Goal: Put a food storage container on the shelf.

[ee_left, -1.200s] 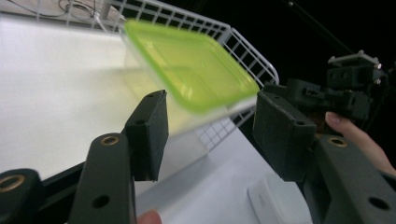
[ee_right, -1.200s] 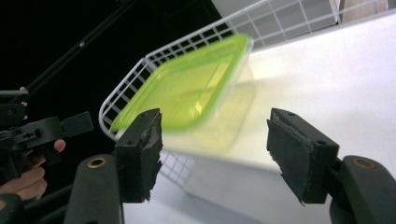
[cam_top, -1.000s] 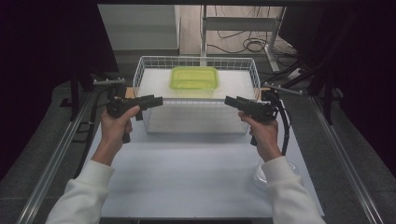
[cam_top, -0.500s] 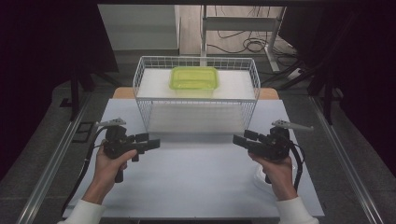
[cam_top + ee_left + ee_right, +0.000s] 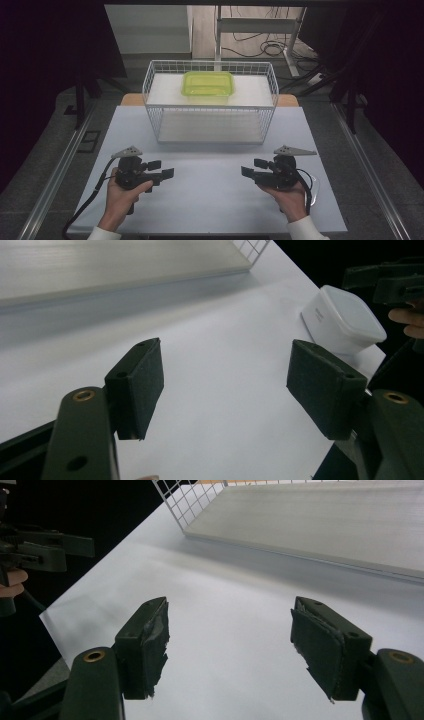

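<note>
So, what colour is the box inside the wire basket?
The box is a translucent yellow-green. It shows best in the high view.

Lime-green container (image 5: 208,85), white wire-grid basket (image 5: 150,95), pale white table (image 5: 210,195), black tools, white lidded box (image 5: 345,322)

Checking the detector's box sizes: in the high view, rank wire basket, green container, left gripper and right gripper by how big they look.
1. wire basket, clearly largest.
2. green container.
3. left gripper and right gripper: alike, no ranking between them. They are nearer the camera than the container, so second place is unsure.
</note>
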Demonstrator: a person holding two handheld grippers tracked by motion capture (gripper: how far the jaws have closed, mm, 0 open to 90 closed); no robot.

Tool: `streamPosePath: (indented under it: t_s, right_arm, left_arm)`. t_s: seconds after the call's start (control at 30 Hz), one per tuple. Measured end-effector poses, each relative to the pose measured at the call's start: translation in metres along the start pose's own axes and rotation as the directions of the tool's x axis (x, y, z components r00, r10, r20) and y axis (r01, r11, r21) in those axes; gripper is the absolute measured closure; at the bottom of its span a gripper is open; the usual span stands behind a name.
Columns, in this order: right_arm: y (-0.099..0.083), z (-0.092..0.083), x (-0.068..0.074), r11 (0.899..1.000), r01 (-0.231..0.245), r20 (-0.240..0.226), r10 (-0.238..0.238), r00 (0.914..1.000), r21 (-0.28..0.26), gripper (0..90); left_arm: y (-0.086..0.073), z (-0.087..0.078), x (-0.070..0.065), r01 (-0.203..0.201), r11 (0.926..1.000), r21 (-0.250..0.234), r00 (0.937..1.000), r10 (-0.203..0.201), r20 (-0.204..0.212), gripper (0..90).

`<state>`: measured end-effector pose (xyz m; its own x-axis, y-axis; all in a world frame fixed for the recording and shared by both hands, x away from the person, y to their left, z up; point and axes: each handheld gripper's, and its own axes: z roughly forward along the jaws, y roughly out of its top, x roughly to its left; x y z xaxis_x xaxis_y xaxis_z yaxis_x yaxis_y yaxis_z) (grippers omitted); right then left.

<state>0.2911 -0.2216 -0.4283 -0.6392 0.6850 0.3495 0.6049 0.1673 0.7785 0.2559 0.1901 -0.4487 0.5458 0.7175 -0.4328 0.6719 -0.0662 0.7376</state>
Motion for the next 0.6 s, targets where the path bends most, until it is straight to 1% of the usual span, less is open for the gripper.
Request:
streamPosePath:
  t_s: [0.13,0.17,0.2,0.3,0.33,0.4,0.47,0.5,0.6]
  right_arm:
    - [-0.001,0.001,0.003,1.0,0.014,0.008,-0.014,0.9999,0.003,31.6]
    - [-0.001,0.001,0.003,1.0,0.014,0.008,-0.014,0.9999,0.003,31.6]
    - [-0.001,0.001,0.003,1.0,0.026,0.013,-0.026,0.9996,0.008,31.7]
    - [0.0,0.002,0.004,0.999,0.031,0.017,-0.031,0.9994,0.009,31.8]
    - [0.001,0.002,0.005,0.999,0.035,0.018,-0.035,0.9992,0.009,31.8]
    - [0.002,0.003,0.006,0.999,0.047,0.018,-0.047,0.9987,0.012,31.8]
    - [0.002,0.005,0.009,0.999,0.047,0.012,-0.048,0.9988,0.02,31.8]
    - [0.002,0.006,0.009,0.998,0.057,0.013,-0.057,0.9983,0.024,31.8]
    - [-0.001,0.006,0.011,0.998,0.059,0.021,-0.06,0.998,0.037,31.8]
  left_arm:
    - [-0.002,0.003,0.001,-0.018,0.9997,0.019,0.9994,0.018,-0.03,30.3]
    - [-0.002,0.003,0.001,-0.018,0.9997,0.019,0.9994,0.018,-0.03,30.2]
    - [-0.003,0.003,0.003,-0.013,0.9996,0.025,0.9995,0.014,-0.027,30.0]
    - [-0.007,0.003,0.006,0.006,0.9993,0.036,0.9995,-0.005,-0.032,29.8]
    - [-0.008,0.002,0.007,0.007,0.9994,0.035,0.9994,-0.006,-0.034,29.6]
    - [-0.01,0.001,0.006,0.017,0.9993,0.033,0.9992,-0.016,-0.037,29.5]
    - [-0.01,0.0,0.005,0.02,0.9994,0.029,0.9993,-0.019,-0.034,29.3]
    - [-0.01,0.0,0.005,0.024,0.9993,0.028,0.9993,-0.023,-0.029,29.2]
    - [-0.01,0.0,0.004,0.031,0.9993,0.023,0.9992,-0.03,-0.024,28.6]
